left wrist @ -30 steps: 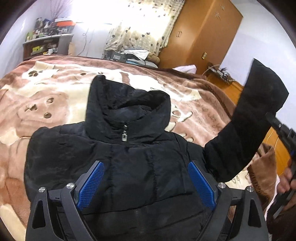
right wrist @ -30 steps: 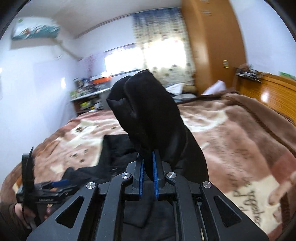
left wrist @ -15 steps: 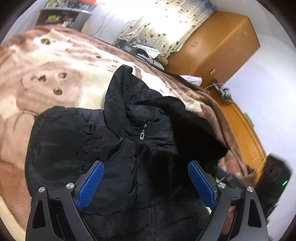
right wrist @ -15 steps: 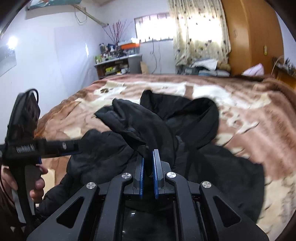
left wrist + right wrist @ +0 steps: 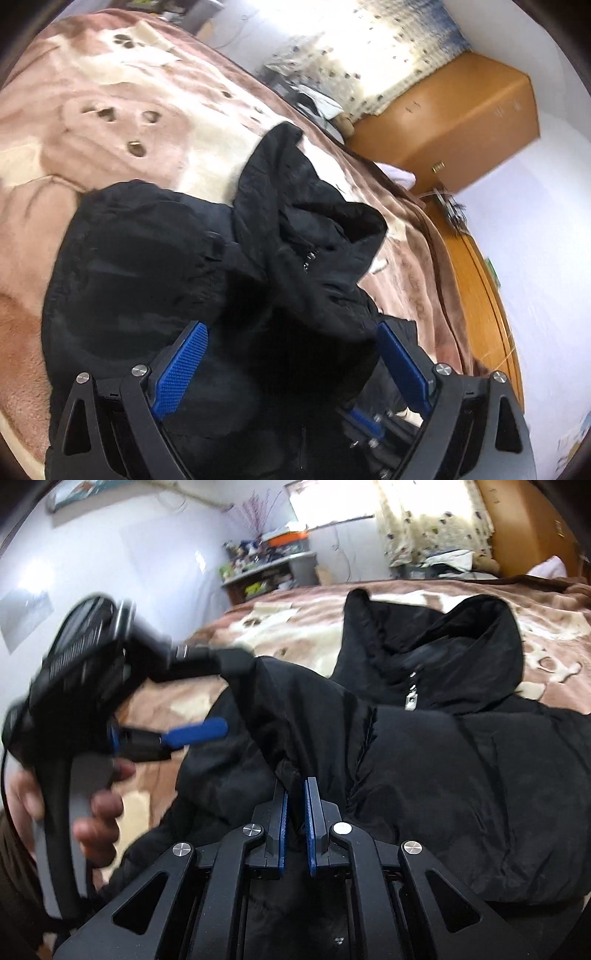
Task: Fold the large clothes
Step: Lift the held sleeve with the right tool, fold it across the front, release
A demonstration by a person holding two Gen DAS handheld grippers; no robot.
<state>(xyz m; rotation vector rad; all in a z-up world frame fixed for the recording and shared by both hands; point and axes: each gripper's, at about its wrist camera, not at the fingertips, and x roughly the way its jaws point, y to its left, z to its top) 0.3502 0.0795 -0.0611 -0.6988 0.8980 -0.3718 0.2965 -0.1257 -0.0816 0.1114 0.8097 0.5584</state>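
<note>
A black puffer jacket [image 5: 461, 760] lies front up on the bed [image 5: 92, 122], filling the centre and lower half of both views, its hood toward the top of each frame. The right gripper [image 5: 295, 812] has its fingers nearly closed on a ridge of black fabric at lower centre, apparently the end of a sleeve [image 5: 295, 716] that lies across the chest. The left gripper [image 5: 288, 354] hovers over the jacket's body with its fingers wide apart and nothing between them.

To do this step well, I judge the sleeve should be carried fully across the torso and laid flat before the right fingers let go, so the padded fabric does not spring back into a hump. The left gripper could press down beside the fold line to keep the body from sliding on the soft blanket. Opening the right fingers low, close to the jacket, would limit bounce.

The right wrist view shows the pinch itself, the zipper pull [image 5: 410, 698] under the collar at centre right, and the left gripper from the side at centre left, blurred, with the person's hand on its handle. The left wrist view shows none of that grip clearly; it offers instead the crumpled hood [image 5: 295, 206] at centre and the wooden wardrobe [image 5: 461, 125] at upper right.
</note>
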